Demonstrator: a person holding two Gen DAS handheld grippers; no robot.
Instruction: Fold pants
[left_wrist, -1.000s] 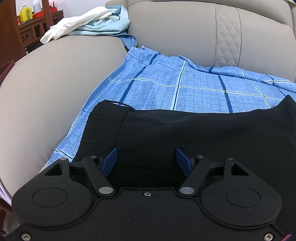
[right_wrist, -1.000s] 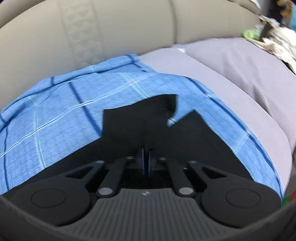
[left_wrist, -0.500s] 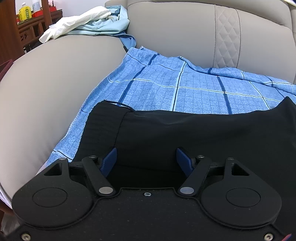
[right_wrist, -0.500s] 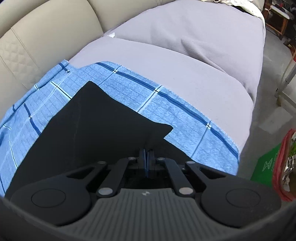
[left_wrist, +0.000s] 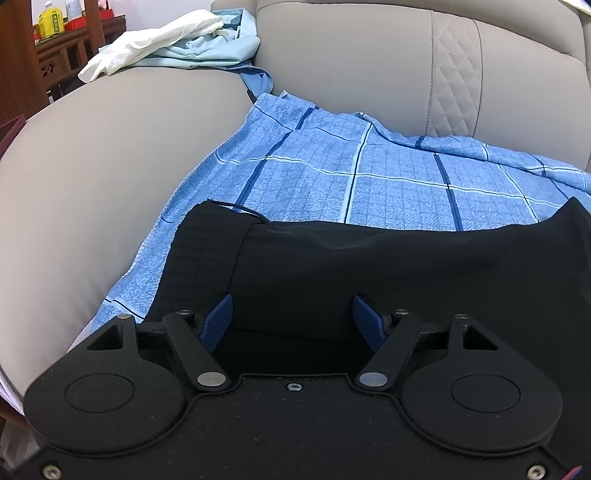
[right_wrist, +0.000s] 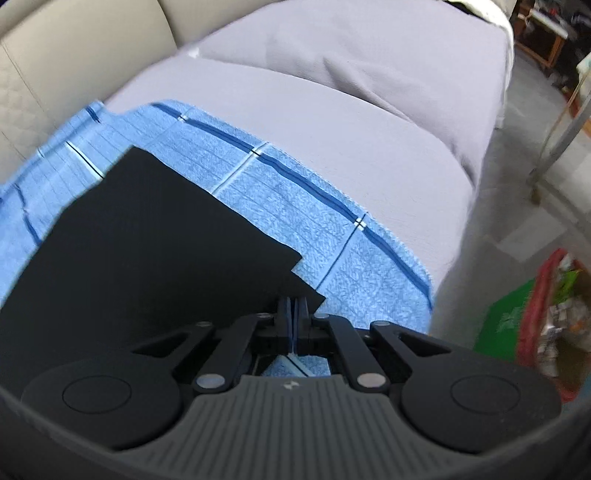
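My left gripper hangs with fingers spread above the ribbed waistband of the smooth black pants, which lie on a blue checked towel. My right gripper pinches their far-right hem corner.

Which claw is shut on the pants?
The right claw, pads pinched on the black pants hem corner; the left claw hovers open at the waistband end.

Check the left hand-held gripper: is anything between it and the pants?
Nothing visible. The left hand-held gripper is open directly over the black pants, which lie on the blue checked blanket.
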